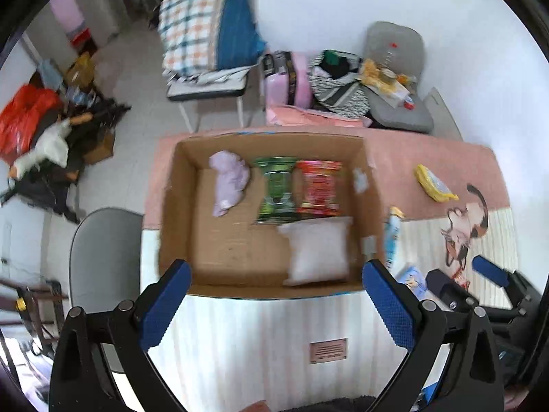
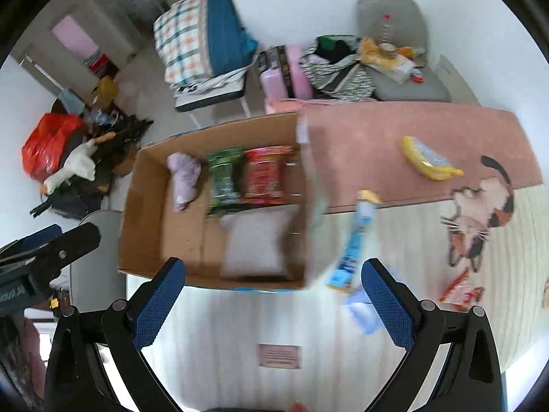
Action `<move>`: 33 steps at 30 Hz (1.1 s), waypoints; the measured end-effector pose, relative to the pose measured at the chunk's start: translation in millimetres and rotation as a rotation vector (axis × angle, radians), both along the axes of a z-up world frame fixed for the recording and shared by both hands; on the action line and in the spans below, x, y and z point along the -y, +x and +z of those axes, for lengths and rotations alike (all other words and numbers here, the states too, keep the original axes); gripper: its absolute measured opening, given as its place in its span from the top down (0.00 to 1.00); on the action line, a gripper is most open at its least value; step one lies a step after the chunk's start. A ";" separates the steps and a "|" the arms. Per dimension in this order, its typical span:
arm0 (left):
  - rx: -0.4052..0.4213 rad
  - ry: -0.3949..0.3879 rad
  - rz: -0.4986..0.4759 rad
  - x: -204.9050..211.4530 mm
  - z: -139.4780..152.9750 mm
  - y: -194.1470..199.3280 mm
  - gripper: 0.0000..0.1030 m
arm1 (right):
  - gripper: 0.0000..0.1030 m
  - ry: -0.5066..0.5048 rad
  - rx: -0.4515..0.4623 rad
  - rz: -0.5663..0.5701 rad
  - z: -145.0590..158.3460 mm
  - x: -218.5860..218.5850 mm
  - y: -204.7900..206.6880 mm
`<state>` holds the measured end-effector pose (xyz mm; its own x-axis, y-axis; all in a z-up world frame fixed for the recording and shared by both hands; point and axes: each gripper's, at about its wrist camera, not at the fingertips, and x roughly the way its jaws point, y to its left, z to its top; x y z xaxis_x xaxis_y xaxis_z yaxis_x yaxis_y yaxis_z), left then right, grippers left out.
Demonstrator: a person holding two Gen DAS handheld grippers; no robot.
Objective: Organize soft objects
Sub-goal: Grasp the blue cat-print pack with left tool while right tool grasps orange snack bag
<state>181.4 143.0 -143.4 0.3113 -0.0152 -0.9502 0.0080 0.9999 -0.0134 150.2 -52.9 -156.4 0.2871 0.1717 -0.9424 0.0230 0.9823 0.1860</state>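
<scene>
Claws wide apart and empty, between picks

Both my left gripper (image 1: 274,304) and right gripper (image 2: 274,300) hang clear above the cardboard box (image 1: 178,185), which holds the white pillow (image 1: 317,250), lilac cloth and two snack packs; next I judge the blue packet (image 2: 355,240) just beside it needs my right claw

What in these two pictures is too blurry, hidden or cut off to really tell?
- Label plate on the mat: right wrist view, print too small and blurred to read.
- Red packet: left wrist view, mostly hidden behind the right gripper.
- Green packet and red packet in the cardboard box: motion blur smears their wording.
- Blue packets beside the box: right wrist view, blurred.
</scene>
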 end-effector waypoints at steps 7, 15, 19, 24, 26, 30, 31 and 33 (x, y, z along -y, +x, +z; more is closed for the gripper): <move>-0.132 0.037 -0.308 151.5 -58.4 8.4 0.01 | 0.00 -0.083 -0.151 -0.075 -31.7 141.6 -18.6; -0.435 0.146 -0.649 290.3 -199.0 -0.7 0.01 | 0.00 -0.215 -0.363 0.021 -120.9 254.5 -17.3; -0.577 0.196 -0.690 316.9 -255.5 -8.8 0.01 | 0.00 -0.243 -0.429 0.126 -159.6 259.6 -15.9; -0.578 0.267 -0.618 322.9 -283.4 1.0 0.22 | 0.00 -0.229 -0.505 0.265 -209.4 253.1 -15.9; -0.581 0.245 -0.531 314.7 -282.2 12.2 0.36 | 0.00 -0.195 -0.533 0.268 -221.6 255.3 -15.2; -0.625 0.108 -0.327 292.6 -274.8 30.6 0.47 | 0.24 -0.057 -0.572 0.116 -234.3 277.0 -11.6; -0.638 0.061 -0.282 288.0 -273.6 33.7 0.47 | 0.37 -0.030 -0.583 0.075 -235.7 281.9 -11.4; -0.656 -0.011 -0.229 282.3 -273.3 37.1 0.47 | 0.43 0.035 -0.603 -0.058 -237.0 297.7 -10.9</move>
<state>218.5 -139.2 -416.8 -0.3398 -0.0227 -0.9402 0.2051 0.9739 -0.0977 139.3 -350.6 -393.4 -0.2857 0.2055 -0.9360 0.1879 0.9698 0.1556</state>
